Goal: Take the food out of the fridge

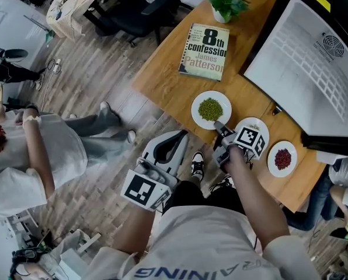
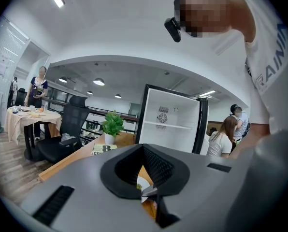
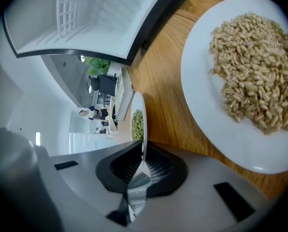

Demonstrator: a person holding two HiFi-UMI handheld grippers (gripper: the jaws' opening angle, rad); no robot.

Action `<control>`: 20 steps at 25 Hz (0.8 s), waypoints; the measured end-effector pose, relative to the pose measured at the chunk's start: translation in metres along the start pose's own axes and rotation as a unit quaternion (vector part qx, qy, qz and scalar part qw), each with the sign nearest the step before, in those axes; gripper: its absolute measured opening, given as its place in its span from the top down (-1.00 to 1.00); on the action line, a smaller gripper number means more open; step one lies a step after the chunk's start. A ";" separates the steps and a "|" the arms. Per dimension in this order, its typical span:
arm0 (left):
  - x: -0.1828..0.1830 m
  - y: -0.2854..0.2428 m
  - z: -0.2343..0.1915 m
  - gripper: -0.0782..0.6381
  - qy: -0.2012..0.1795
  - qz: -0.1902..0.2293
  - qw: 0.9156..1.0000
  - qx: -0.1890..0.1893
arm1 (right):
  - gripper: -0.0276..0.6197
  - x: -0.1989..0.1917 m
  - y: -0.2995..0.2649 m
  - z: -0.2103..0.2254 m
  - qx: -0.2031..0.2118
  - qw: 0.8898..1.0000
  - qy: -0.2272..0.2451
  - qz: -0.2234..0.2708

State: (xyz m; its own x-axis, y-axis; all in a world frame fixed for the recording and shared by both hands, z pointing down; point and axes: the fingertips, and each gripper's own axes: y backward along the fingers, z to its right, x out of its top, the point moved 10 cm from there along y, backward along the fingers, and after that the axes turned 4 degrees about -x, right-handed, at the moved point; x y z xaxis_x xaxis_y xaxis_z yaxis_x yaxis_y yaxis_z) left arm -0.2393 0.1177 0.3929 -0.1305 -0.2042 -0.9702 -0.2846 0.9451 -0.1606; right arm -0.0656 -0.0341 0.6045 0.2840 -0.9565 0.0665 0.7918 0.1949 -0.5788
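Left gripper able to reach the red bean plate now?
Probably not directly: the right arm, right gripper shut on the green bean plate, lies between the left gripper and the red bean plate.

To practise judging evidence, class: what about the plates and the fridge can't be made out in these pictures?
- Grain plate: head view, mostly under the right gripper; right gripper view, cut by the edge.
- Pea plate: right gripper view, edge-on in the jaws, mostly unseen.
- Fridge: left gripper view, lower part behind the left gripper; head view, cut by the edge.
- Red food: head view, too small to identify.
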 end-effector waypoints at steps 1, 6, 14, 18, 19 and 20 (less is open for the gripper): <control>0.000 0.000 0.000 0.76 0.000 0.001 1.000 0.000 | 0.81 0.000 -0.001 -0.001 -0.007 1.000 0.009 -0.001; -0.001 0.001 0.000 0.76 0.002 0.001 1.000 -0.002 | 0.80 0.000 -0.004 -0.005 -0.035 0.997 0.070 -0.010; 0.001 0.001 -0.004 0.76 0.003 0.003 1.000 -0.003 | 0.40 -0.009 -0.009 -0.015 -0.056 0.975 0.207 -0.064; 0.002 0.002 -0.007 0.76 0.005 0.002 1.000 -0.001 | 0.33 -0.016 -0.011 -0.023 -0.080 0.947 0.299 -0.089; 0.002 0.002 -0.007 0.76 0.005 0.002 1.000 0.000 | 0.33 -0.017 -0.012 -0.024 -0.086 0.939 0.319 -0.094; 0.001 0.002 -0.007 0.76 0.006 0.002 1.000 0.000 | 0.33 -0.018 -0.012 -0.025 -0.093 0.932 0.336 -0.097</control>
State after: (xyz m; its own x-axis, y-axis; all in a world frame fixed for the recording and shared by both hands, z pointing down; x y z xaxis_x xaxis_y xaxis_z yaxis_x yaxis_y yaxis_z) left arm -0.2472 0.1175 0.3925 -0.1421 -0.2039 -0.9686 -0.2850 0.9455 -0.1572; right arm -0.0938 -0.0243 0.5900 -0.3080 -0.9016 -0.3037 0.6680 0.0223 -0.7438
